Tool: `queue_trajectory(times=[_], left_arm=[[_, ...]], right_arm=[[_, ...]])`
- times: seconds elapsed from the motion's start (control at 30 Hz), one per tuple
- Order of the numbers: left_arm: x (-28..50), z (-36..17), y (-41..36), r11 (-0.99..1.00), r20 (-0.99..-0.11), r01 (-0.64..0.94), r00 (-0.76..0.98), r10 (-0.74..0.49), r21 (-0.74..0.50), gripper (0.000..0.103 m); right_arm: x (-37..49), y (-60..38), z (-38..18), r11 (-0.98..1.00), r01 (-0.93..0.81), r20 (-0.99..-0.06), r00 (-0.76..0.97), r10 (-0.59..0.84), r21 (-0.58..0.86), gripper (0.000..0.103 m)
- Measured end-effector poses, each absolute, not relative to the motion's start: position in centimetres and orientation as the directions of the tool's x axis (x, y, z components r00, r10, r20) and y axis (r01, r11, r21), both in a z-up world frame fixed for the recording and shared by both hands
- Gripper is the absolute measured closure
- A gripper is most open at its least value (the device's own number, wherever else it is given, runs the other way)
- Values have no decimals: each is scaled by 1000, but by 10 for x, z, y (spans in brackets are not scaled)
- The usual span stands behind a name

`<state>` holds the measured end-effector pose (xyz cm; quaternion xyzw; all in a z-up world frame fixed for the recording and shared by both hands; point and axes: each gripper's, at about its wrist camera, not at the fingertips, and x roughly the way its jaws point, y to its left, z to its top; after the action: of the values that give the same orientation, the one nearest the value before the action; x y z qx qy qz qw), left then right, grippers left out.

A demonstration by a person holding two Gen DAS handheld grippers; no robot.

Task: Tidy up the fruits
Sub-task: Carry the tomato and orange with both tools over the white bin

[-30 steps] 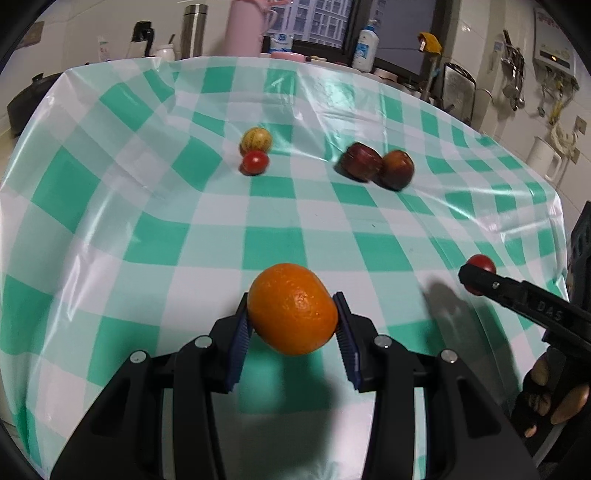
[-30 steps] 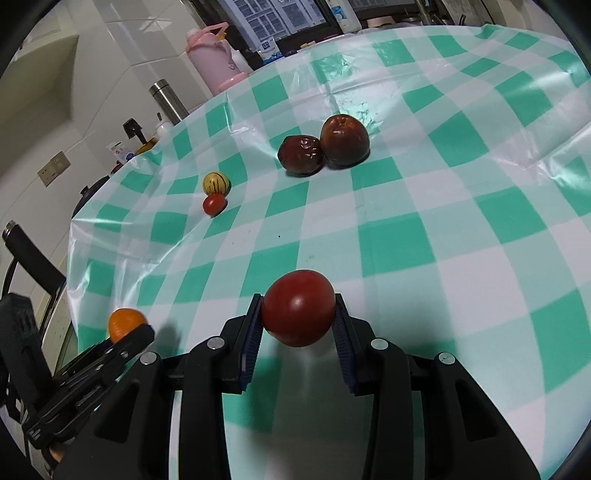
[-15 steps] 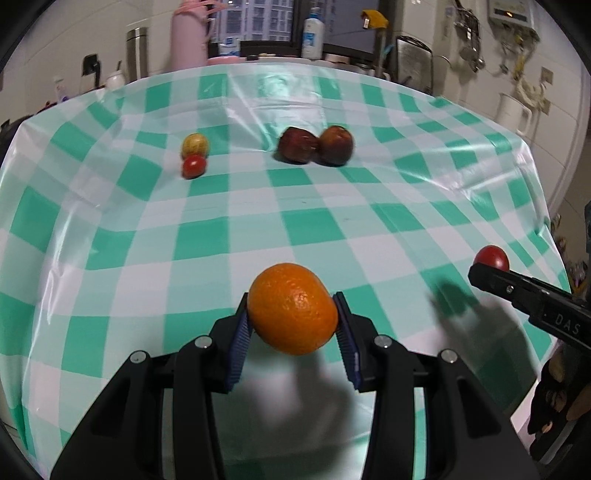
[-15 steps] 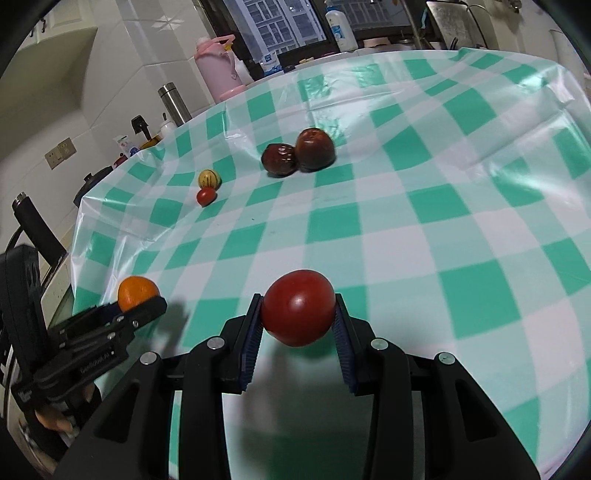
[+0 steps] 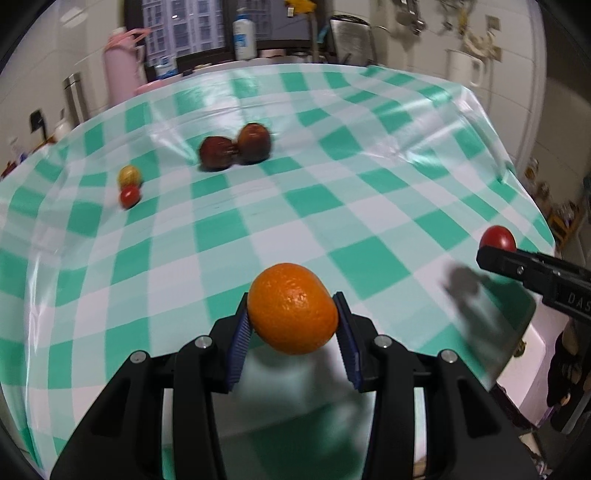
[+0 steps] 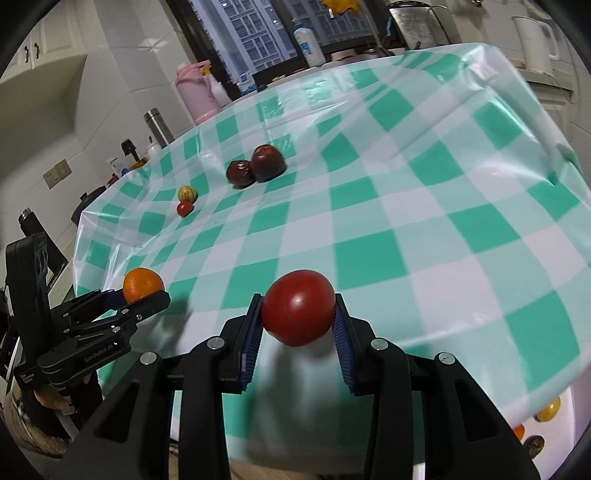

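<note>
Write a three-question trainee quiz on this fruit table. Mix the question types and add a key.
1. True or false: the left gripper is shut on an orange.
2. What does the right gripper hold?
A. a lemon
B. a red tomato
C. nothing
3. How many fruits lie on the checked tablecloth?

Key: 1 true; 2 B; 3 four: two dark red fruits, touching, a small yellow fruit and a small red one.

White tiled wall (image 6: 110, 92), dark window (image 6: 295, 33), checked tablecloth (image 5: 332, 206)
</note>
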<state>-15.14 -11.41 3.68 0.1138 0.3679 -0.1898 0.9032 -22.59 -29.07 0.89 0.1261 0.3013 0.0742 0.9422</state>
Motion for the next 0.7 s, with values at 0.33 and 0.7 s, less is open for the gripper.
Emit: queue_trajectory(times=[0.33,0.7], left_arm=[[-170,30,-179,817,-736,563,604,-304,124,60],[-199,22,-256,678,-765,715,530,-366,171,60]], right_arm=[[-264,-341,4,954,15,-517,843,149,300,66],[-305,-397,-6,931,140,-491,870,48,338,66]])
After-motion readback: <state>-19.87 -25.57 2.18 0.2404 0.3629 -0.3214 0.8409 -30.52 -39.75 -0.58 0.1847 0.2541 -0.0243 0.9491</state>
